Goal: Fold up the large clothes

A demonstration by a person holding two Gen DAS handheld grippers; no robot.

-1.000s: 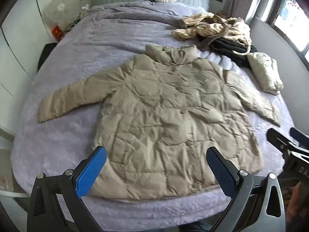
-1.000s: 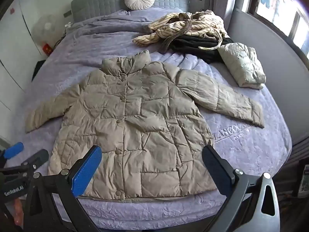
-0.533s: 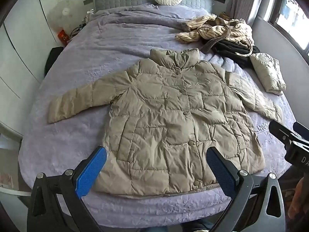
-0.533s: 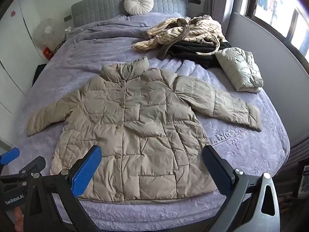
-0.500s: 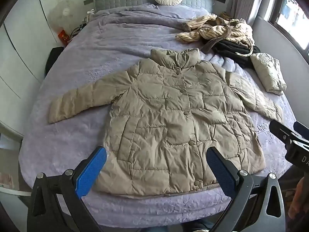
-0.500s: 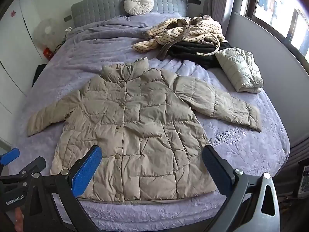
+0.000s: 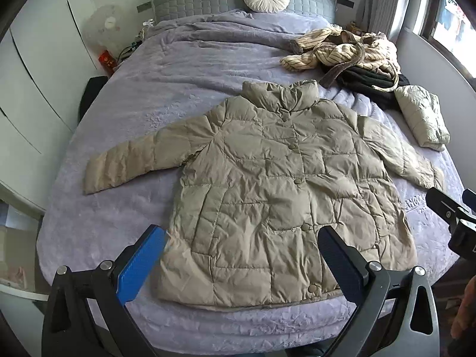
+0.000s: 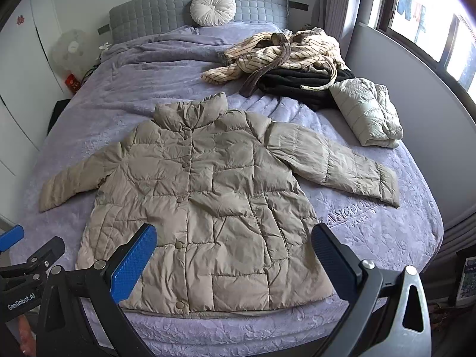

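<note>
With both the left gripper (image 7: 241, 239) and right gripper (image 8: 233, 238) hanging spread and empty above the flat puffer jacket (image 7: 285, 190), each is probably best pinching a sleeve cuff first.

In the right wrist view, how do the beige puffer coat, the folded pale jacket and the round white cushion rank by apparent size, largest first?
1. Beige puffer coat, clearly largest.
2. Folded pale jacket.
3. Round white cushion, though it lies farthest from the camera, so its true size against the jacket is unsure.
</note>
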